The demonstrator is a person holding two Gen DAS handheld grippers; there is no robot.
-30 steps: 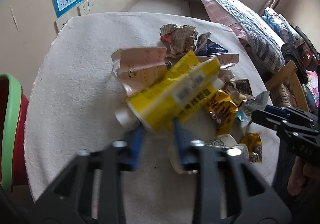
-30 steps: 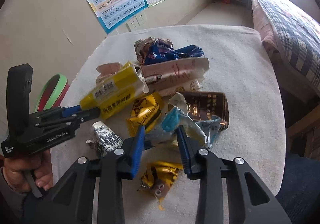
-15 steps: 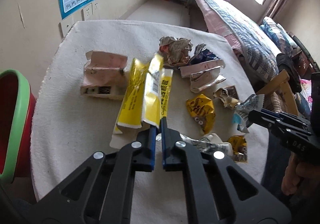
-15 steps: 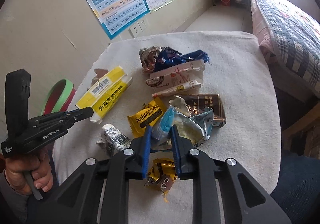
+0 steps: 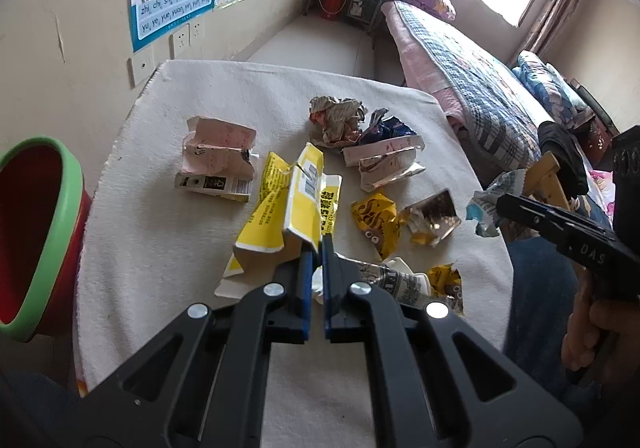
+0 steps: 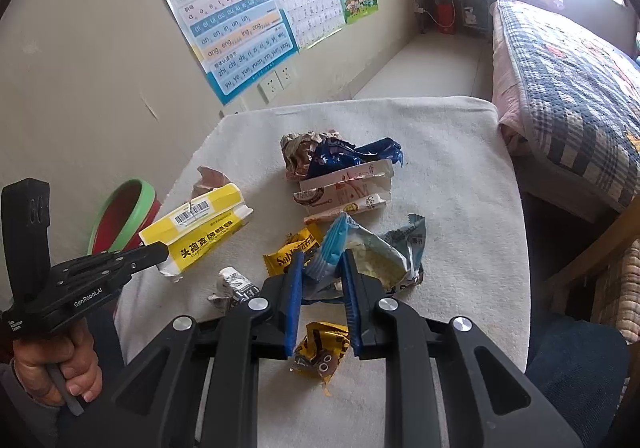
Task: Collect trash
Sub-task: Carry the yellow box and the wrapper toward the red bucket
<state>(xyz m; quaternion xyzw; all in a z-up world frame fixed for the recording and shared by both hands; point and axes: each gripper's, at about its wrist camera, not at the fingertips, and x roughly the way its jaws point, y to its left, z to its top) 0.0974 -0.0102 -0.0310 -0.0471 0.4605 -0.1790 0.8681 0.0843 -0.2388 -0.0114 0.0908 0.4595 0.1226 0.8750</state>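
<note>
Jaws of the left hand-held gripper (image 5: 316,248), apart a second ago, now pinch the flattened yellow cardboard box (image 5: 294,204); the right hand-held gripper (image 6: 320,268), just narrowed, clamps the crumpled blue-and-white plastic wrapper (image 6: 360,248), both lifted off the white-cloth worktop (image 6: 460,176).

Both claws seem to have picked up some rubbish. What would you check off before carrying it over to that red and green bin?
1. Left gripper clamped on the yellow box: ok.
2. Right gripper pinching the pale blue wrapper: ok.
3. Yellow box lifted clear of the table: ok in the right wrist view.
4. Blue wrapper free of the neighbouring wrappers: cannot tell.
5. Bin mouth open and unobstructed: ok.
6. Room inside the bin: cannot tell.
</note>
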